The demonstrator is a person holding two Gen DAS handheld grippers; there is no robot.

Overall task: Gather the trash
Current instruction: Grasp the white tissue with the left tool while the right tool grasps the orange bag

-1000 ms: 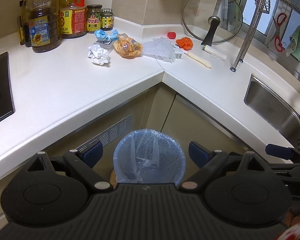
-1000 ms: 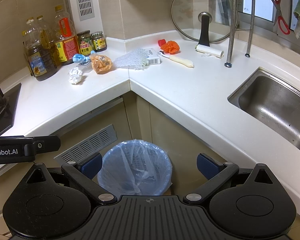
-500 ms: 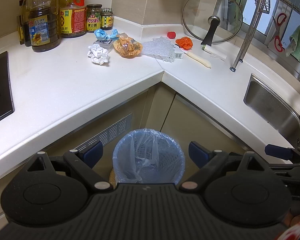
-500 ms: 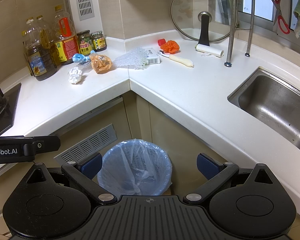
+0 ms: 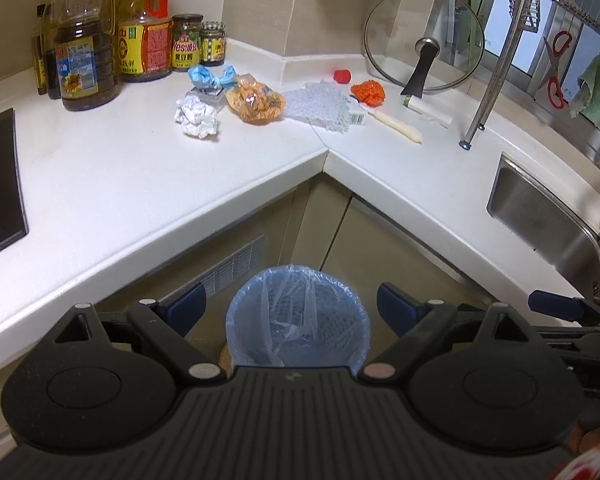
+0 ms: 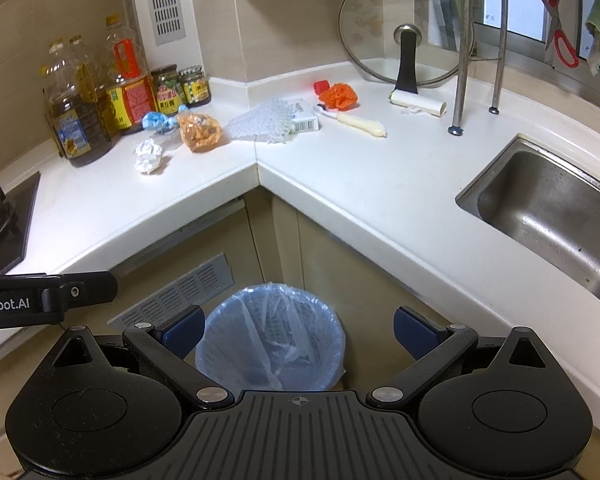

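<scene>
Both tools, left (image 5: pixel 292 306) and right (image 6: pixel 299 327), gape empty above bin (image 6: pixel 270 336); small box (image 6: pixel 305 115), possibly cardboard, clearer in right view.

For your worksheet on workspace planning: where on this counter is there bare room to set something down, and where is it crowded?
Bare: the counter between the trash row and front edge, from hob to sink. Crowded: the back corner, with bottles, paper ball, orange bag, bubble wrap and lid.
</scene>
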